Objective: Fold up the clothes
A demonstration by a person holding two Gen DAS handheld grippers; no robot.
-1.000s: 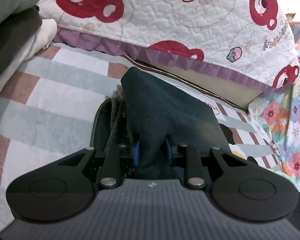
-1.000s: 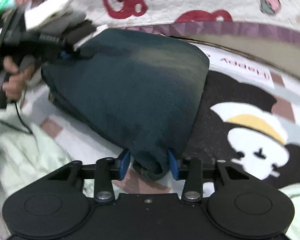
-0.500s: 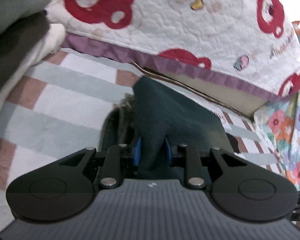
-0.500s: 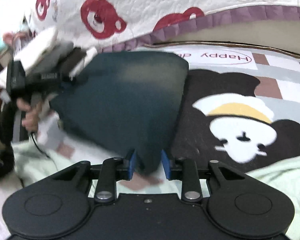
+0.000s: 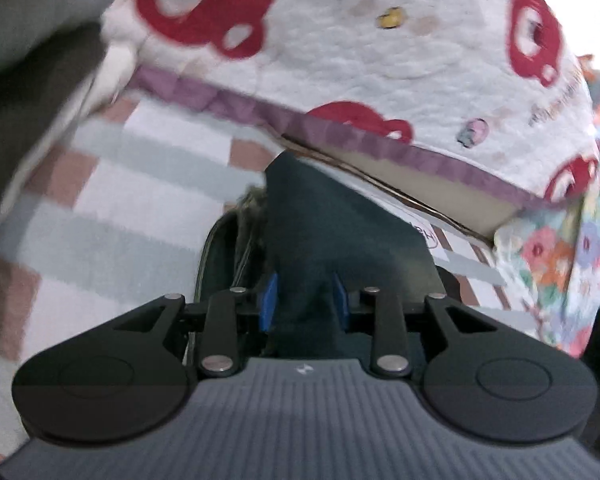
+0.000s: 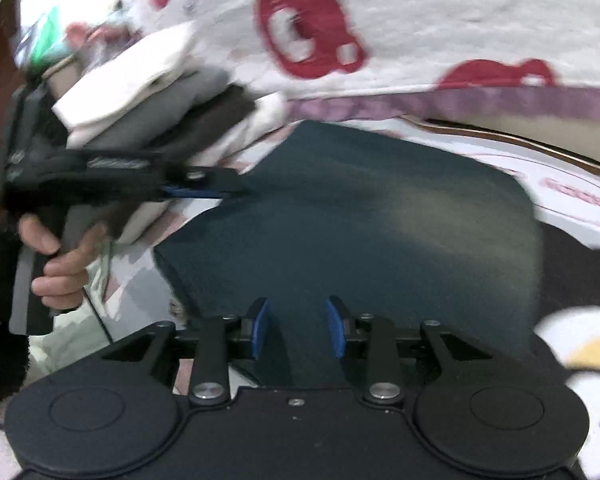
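Striped bedding [image 5: 112, 200] covers the bed, with a bear-print quilt [image 5: 380, 48] bunched behind. On it lies a dark teal garment [image 6: 372, 232], partly folded. The left gripper [image 5: 305, 300] is clamped on one corner of it (a hand [image 6: 60, 264] grips its handle), and the right gripper [image 6: 298, 330] pinches the near edge. Folded clothes [image 6: 148, 92] are stacked just beside.

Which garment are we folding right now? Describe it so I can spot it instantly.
Start at the white quilt with red bears along the back; below its purple border lies the striped bed cover. On it sits the dark teal garment, held between the left gripper and right gripper. Unlike the white, grey and brown folded stack beside it, it is one solid dark colour.
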